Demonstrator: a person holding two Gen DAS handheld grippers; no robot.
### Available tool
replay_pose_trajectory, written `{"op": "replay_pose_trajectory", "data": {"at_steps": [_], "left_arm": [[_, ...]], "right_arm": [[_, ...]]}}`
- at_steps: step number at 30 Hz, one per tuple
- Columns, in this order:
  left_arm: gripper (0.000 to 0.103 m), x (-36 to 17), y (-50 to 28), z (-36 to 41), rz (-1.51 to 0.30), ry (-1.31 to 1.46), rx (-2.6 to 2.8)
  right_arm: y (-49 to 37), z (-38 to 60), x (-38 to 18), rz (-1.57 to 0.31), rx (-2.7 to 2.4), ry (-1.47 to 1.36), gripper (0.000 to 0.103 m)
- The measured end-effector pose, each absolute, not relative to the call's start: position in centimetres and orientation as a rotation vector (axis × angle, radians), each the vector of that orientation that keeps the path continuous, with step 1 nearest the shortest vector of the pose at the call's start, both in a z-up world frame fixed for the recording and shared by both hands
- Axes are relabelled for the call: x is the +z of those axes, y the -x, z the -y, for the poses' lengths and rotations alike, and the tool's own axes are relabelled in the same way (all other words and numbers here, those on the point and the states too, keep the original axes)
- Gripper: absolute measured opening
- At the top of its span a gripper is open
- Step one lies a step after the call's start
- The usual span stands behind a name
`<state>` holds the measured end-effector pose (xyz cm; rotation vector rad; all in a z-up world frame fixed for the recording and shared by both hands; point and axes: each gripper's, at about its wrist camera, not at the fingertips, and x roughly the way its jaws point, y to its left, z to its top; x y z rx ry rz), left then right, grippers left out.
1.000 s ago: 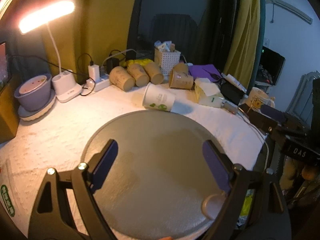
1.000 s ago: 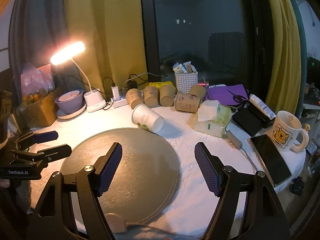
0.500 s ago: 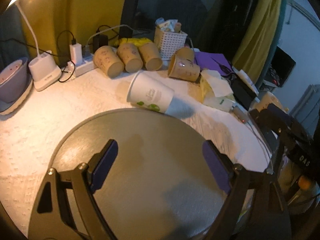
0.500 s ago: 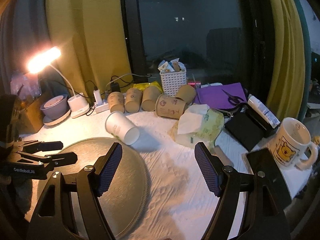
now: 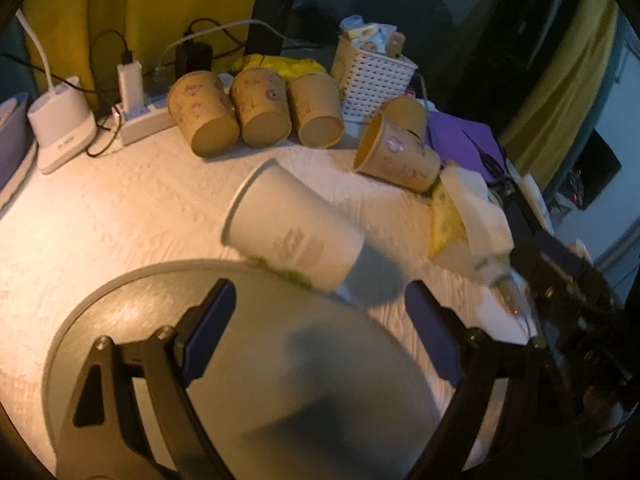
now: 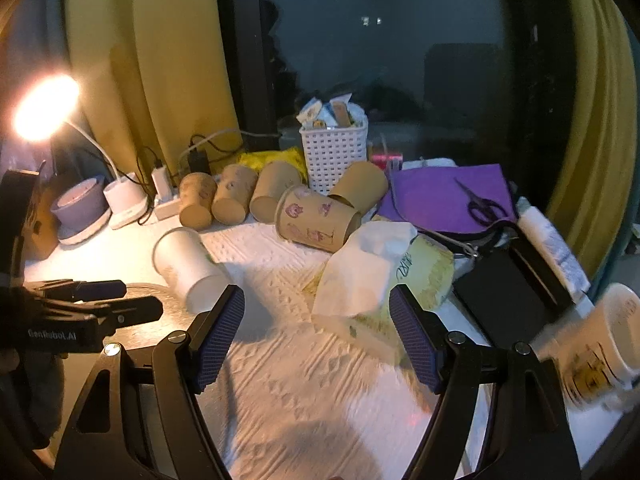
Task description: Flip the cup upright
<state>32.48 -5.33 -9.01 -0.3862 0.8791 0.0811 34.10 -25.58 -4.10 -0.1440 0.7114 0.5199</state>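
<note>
A white paper cup (image 5: 292,236) lies on its side at the far edge of a round grey mat (image 5: 248,380), mouth toward the back left. It also shows in the right wrist view (image 6: 188,266). My left gripper (image 5: 320,332) is open and empty, just short of the cup. It also shows at the left of the right wrist view (image 6: 100,300). My right gripper (image 6: 316,332) is open and empty over the white cloth, in front of a tissue pack (image 6: 380,276).
Several brown paper cups (image 5: 256,108) lie on their sides at the back, by a white basket (image 5: 372,76). A lamp base (image 5: 60,120) and a power strip (image 5: 140,120) stand at back left. A mug (image 6: 600,344), a black case (image 6: 516,292) and a purple folder with scissors (image 6: 444,196) are at right.
Both grippers have moved forward toward the back of the table. The white cup now sits much closer to my left gripper. The right gripper has swung to the right, toward the tissue pack.
</note>
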Motion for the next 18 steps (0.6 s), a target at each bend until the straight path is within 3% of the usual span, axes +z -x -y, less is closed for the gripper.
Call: {"op": "replay_pose_trajectory", "data": {"at_steps": [18], "left_arm": [[0.088, -11.5, -41.5, 3.7, -0.943, 0.473, 0.125]], "right_arm": [[-39.7, 24.4, -6.3, -0.728, 0.596, 0.116, 0.078]]}}
